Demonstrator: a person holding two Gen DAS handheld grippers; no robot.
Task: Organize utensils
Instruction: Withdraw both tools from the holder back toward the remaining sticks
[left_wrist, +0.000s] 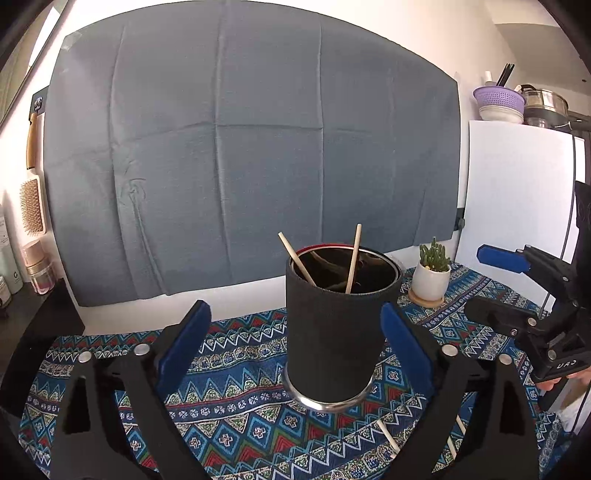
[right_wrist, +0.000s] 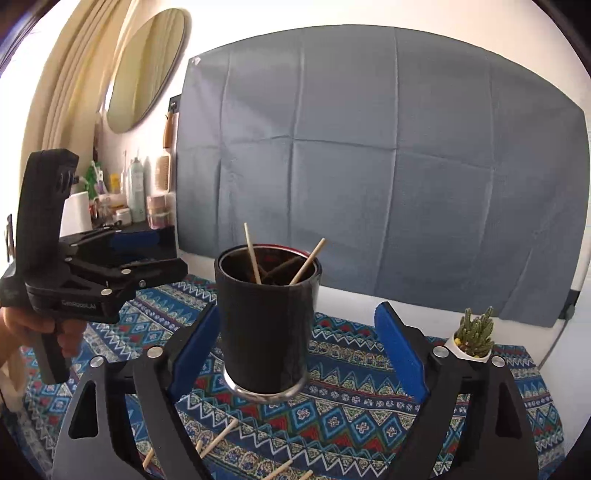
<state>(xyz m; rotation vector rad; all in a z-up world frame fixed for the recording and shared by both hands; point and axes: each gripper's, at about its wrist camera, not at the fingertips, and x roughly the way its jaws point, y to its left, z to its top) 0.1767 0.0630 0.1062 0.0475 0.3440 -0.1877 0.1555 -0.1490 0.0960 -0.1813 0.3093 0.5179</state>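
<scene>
A black cylindrical holder with a metal base stands on the patterned cloth; it also shows in the right wrist view. Two wooden chopsticks lean inside it. More chopsticks lie on the cloth in front. My left gripper is open and empty, its blue pads either side of the holder, not touching. My right gripper is open and empty, also around the holder. Each gripper shows in the other's view.
A small cactus in a white pot stands at the back right of the cloth. A grey sheet hangs on the wall behind. Toiletries and a hairbrush are at the left; a white cabinet at the right.
</scene>
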